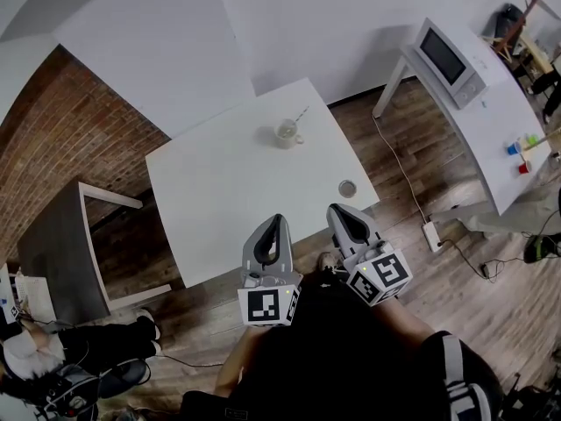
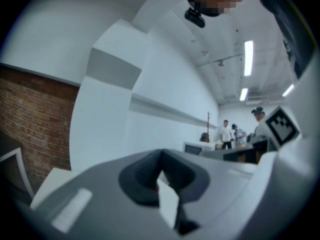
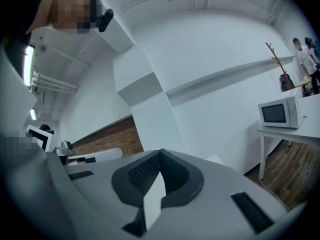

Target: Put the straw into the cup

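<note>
A white cup (image 1: 287, 133) with a handle stands near the far edge of the white table (image 1: 219, 200), and a thin straw (image 1: 301, 113) leans out of its top toward the right. My left gripper (image 1: 278, 219) and right gripper (image 1: 336, 209) are side by side at the table's near edge, well short of the cup. Both are shut with nothing between the jaws. The left gripper view shows my left gripper (image 2: 161, 154) aimed up at a white wall. In the right gripper view my right gripper (image 3: 161, 153) also faces a wall. Neither of these views shows the cup.
A small round grey disc (image 1: 348, 188) lies near the table's right edge. A microwave (image 1: 449, 61) sits on a white side table at the right, with small coloured cups (image 1: 519, 147) further along. A grey table (image 1: 53, 253) stands left. People (image 2: 226, 132) stand far off.
</note>
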Demonstrator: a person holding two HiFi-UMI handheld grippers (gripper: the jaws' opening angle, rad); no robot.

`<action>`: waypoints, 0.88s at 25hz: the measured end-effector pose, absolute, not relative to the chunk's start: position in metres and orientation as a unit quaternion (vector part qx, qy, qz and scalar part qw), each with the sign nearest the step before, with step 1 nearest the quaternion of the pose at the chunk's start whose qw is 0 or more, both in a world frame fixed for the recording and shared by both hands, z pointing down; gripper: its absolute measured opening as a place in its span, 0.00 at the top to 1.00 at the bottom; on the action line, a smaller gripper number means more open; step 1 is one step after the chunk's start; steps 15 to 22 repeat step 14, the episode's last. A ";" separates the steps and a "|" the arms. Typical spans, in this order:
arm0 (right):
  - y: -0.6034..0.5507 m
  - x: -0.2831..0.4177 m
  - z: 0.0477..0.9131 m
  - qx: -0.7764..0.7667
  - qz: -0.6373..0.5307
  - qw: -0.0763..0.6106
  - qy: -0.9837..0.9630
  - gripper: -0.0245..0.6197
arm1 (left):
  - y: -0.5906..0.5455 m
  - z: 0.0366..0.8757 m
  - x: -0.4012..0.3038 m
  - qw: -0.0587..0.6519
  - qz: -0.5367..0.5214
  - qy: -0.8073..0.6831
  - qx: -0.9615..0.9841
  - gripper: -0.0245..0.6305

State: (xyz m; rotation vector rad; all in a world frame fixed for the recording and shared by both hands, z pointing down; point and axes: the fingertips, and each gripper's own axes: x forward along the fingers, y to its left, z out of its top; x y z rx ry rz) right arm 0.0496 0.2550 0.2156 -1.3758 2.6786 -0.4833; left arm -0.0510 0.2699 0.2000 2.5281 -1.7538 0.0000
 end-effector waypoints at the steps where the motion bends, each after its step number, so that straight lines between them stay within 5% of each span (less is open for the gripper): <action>1: 0.255 0.050 0.216 -0.450 -0.158 0.046 0.878 0.95 | 0.270 0.200 -0.050 0.033 0.001 -0.570 0.821 0.96; 22: 0.255 0.055 0.214 -0.443 -0.157 0.044 0.882 0.95 | 0.268 0.199 -0.043 0.033 0.000 -0.571 0.820 0.96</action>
